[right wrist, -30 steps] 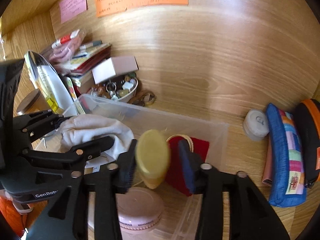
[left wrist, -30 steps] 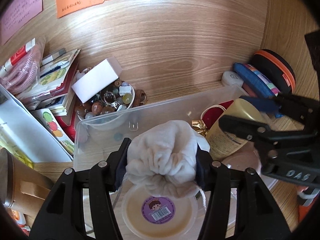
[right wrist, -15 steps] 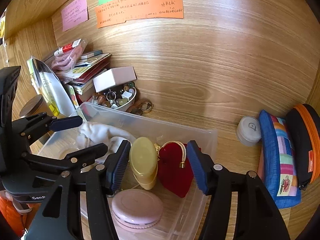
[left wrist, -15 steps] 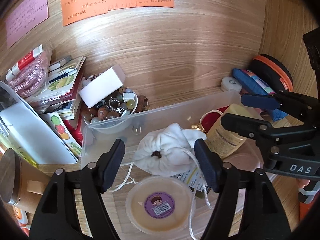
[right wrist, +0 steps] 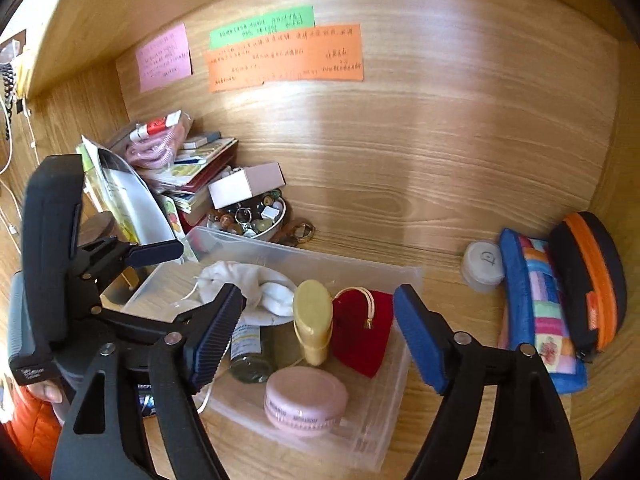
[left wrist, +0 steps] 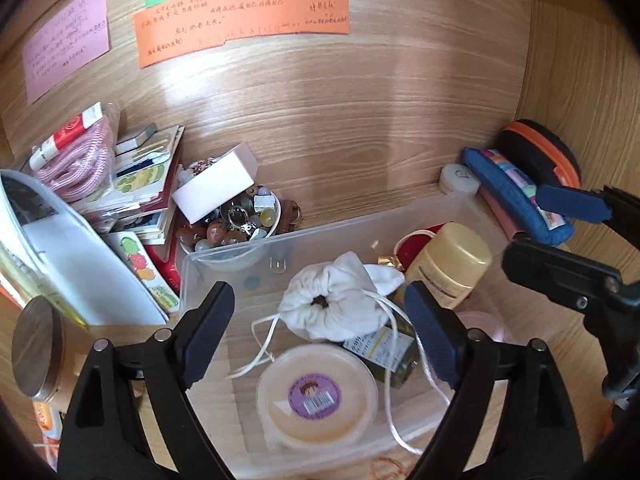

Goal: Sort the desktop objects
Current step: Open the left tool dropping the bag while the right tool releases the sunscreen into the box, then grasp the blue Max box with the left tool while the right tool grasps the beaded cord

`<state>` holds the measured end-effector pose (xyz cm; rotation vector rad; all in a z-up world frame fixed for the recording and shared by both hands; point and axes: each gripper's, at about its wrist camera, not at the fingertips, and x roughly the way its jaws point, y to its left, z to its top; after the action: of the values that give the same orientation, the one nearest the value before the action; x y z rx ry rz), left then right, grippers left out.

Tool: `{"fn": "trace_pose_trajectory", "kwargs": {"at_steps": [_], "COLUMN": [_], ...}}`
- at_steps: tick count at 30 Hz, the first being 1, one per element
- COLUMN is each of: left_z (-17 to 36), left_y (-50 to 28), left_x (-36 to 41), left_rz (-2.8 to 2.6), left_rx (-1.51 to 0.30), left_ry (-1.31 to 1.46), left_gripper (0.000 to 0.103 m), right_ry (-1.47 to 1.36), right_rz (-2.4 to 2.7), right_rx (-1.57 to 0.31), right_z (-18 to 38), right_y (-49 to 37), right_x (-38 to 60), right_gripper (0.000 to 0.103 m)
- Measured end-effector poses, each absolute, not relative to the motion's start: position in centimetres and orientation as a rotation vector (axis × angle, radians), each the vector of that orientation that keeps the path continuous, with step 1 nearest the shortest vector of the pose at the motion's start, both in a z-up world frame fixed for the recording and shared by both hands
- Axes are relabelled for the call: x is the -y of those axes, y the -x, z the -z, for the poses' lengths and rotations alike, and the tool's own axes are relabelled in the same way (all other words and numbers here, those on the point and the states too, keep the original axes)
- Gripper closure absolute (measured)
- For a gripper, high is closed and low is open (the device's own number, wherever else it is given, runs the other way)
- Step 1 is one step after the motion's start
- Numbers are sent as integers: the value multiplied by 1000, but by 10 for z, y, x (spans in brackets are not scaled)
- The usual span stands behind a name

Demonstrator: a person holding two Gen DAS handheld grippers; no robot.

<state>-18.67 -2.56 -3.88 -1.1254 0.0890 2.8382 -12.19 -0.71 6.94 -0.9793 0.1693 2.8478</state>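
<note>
A clear plastic bin (left wrist: 224,256) sits on the wooden desk. In it lies a white drawstring pouch (left wrist: 336,308), between the jaws of my left gripper (left wrist: 318,304). Those jaws are opening and their pads stand clear of the cloth. A yellow bottle (right wrist: 314,320) leans in the bin between the jaws of my right gripper (right wrist: 318,300), which are also opening and do not touch it. Beside it lie a red pouch (right wrist: 364,328), a pink round tin (right wrist: 306,402), a small glass bottle (right wrist: 248,352) and a cream tub (left wrist: 316,392) with a purple label.
A bowl of beads and keys (left wrist: 236,224) under a white box (left wrist: 216,188) stands behind the bin, beside a pile of booklets (left wrist: 140,184). At the right lie a white jar (right wrist: 482,266), a patchwork pencil case (right wrist: 540,312) and a black-orange case (right wrist: 588,280). Paper notes (right wrist: 284,58) hang on the back wall.
Both grippers have opened and drawn back and up. The left let go of the white pouch and the right let go of the yellow bottle; both things now rest in the bin.
</note>
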Motion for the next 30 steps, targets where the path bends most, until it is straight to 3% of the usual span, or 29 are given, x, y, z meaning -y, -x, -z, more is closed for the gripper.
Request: {"fn": "trace_pose_trajectory", "kwargs": {"at_steps": [13,30], "left_z": [17,101], "left_y": [115,58], "left_x": [42,62], "left_rz": [-2929,-2866], "left_rx": [-71,-61], "left_ry": [1074,1342], "left_gripper": [6,5], "right_ry": [915,1088], "right_rz": [-2822,-2832], "right_rx": [-184,-243], "right_z": [-76,-3], "right_y": [62,10], "right_x": [26,74], "right_gripper": [26,26]}}
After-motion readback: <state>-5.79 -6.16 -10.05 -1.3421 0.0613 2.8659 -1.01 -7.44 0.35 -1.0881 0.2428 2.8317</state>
